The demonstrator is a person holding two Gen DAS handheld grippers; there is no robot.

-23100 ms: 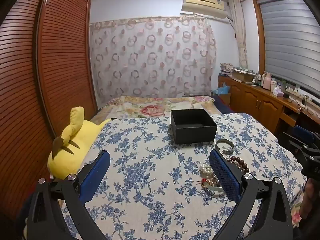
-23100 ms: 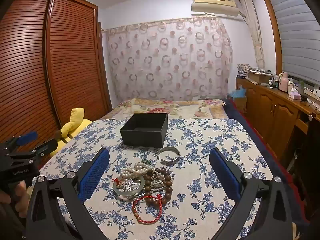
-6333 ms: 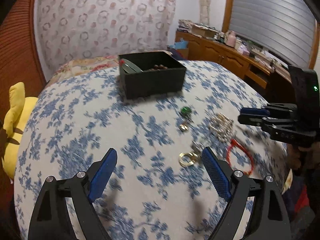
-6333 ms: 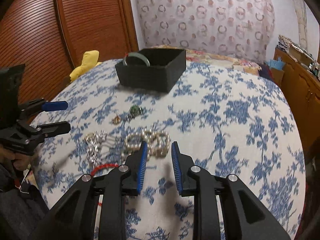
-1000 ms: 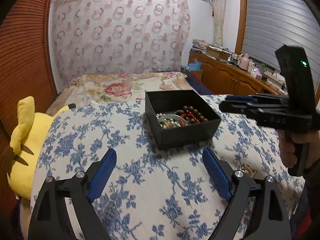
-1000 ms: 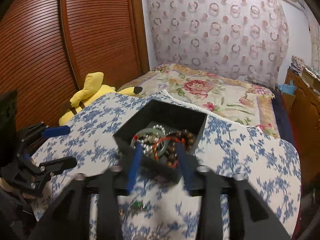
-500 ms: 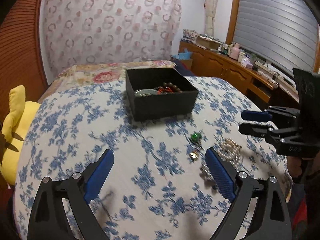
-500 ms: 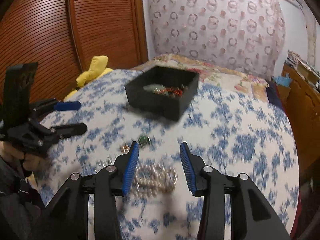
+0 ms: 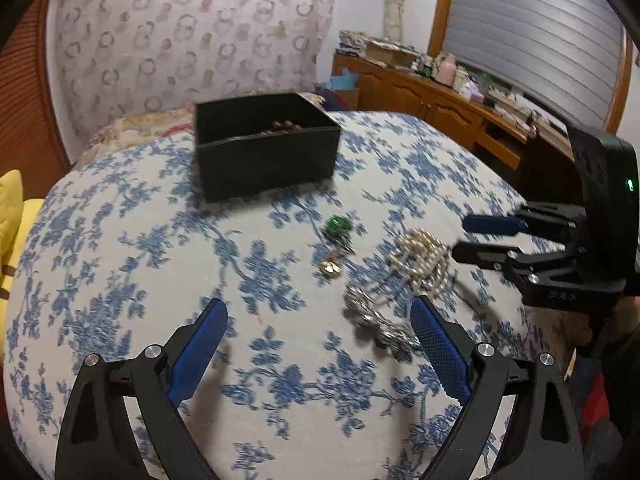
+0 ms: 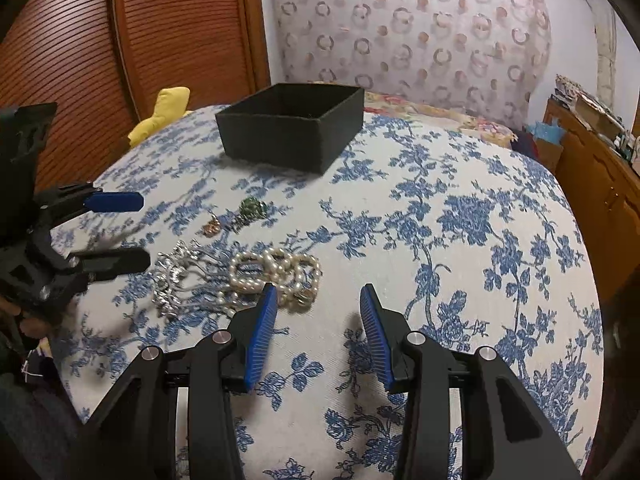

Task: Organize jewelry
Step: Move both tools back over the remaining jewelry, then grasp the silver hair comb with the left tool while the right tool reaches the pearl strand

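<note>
**Two empty claws over loose jewelry on a flowered cloth**

The blue-flowered cloth (image 9: 120, 272) covers the desk and fills most of both views. Behind it hang a ring-patterned curtain (image 10: 420, 36) and, on the left, brown slatted wardrobe doors (image 10: 80, 40). A wooden cabinet (image 9: 436, 108) cluttered with small things runs along the window side.

At the far end of the cloth stands the black box (image 9: 264, 152), open on top; brown beads (image 9: 286, 124) peek over its rim in the left wrist view. A yellow plush toy (image 10: 164, 114) shows past the cloth's left edge.

The left claw (image 9: 318, 344) hangs over the near part of the cloth with its blue pads wide apart and nothing between them. The right claw (image 10: 318, 330) stands narrower, partly open, also empty; its left pad sits just in front of the pearl strand in its own view.

The loose pieces lie together on the cloth, well short of the box. The pearl strand (image 10: 276, 272) is bunched in loops. Just beside it on the left lies a silver sparkling piece (image 10: 172, 280), with thin chains running between the two. Farther toward the box rest a green gem piece (image 10: 252, 206) and, near it, a small gold-coloured piece (image 10: 211, 227), both apart from the pearls.
</note>
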